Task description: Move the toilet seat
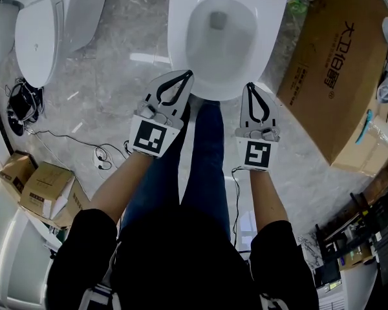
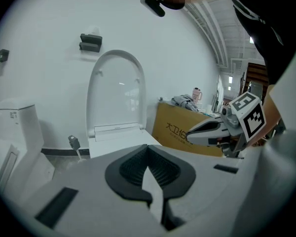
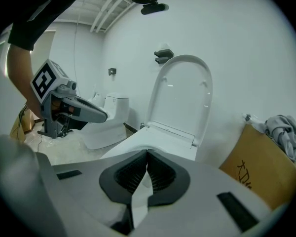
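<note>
Both tools are clenched on nothing: the left gripper (image 1: pixel 186 76) and right gripper (image 1: pixel 251 86) hang at the near edge of the toilet, above a grey marbled floor (image 1: pixel 103 76). The white toilet seat (image 1: pixel 178 34) lies flat round the bowl. Only the gripper views show the lid (image 2: pixel 116 93) upright against the far wall (image 2: pixel 39 83); only the head view shows cables (image 1: pixel 26 112) far left.

White toilet seat (image 1: pixel 179 41) is down, lying flat on the bowl as a broad, glossy oval ring around the opening. Behind it the white lid (image 2: pixel 116 90) stands upright against the wall, underside facing out.
</note>
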`<act>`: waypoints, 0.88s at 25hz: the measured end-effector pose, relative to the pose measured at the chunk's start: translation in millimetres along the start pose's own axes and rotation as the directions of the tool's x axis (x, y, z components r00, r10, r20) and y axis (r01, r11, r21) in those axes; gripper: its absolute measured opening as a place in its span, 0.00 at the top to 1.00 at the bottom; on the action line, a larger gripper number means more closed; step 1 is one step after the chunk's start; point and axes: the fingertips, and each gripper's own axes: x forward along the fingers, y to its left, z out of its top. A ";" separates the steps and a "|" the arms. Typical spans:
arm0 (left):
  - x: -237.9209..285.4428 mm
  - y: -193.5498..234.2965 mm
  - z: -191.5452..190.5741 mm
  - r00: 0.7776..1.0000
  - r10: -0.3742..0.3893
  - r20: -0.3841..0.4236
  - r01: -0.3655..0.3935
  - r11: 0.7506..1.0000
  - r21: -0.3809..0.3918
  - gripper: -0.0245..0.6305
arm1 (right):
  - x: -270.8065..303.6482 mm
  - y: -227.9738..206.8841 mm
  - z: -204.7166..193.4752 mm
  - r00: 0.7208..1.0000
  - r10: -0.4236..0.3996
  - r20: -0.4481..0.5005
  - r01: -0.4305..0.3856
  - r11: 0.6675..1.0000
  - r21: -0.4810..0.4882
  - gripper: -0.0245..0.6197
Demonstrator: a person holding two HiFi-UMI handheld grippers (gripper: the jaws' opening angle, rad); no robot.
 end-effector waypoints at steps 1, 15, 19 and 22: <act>0.9 0.9 -3.2 1.000 0.000 -0.005 0.000 1.000 -0.004 0.95 | 1.6 0.7 -2.8 1.000 0.000 -0.005 0.000 1.000 0.002 0.93; 7.4 4.7 -47.7 0.997 -0.027 -0.069 0.032 0.998 0.061 0.95 | 17.2 14.4 -45.6 0.996 0.015 -0.086 -0.016 1.000 -0.018 0.93; 8.3 1.9 -62.5 0.994 -0.037 -0.099 0.044 0.997 0.066 0.95 | 18.5 19.7 -56.5 0.994 0.024 -0.105 -0.027 0.999 -0.027 0.93; 10.2 0.3 -72.8 0.992 -0.045 -0.122 0.053 0.996 0.070 0.95 | 19.7 22.6 -62.6 0.993 0.030 -0.118 -0.034 0.999 -0.030 0.93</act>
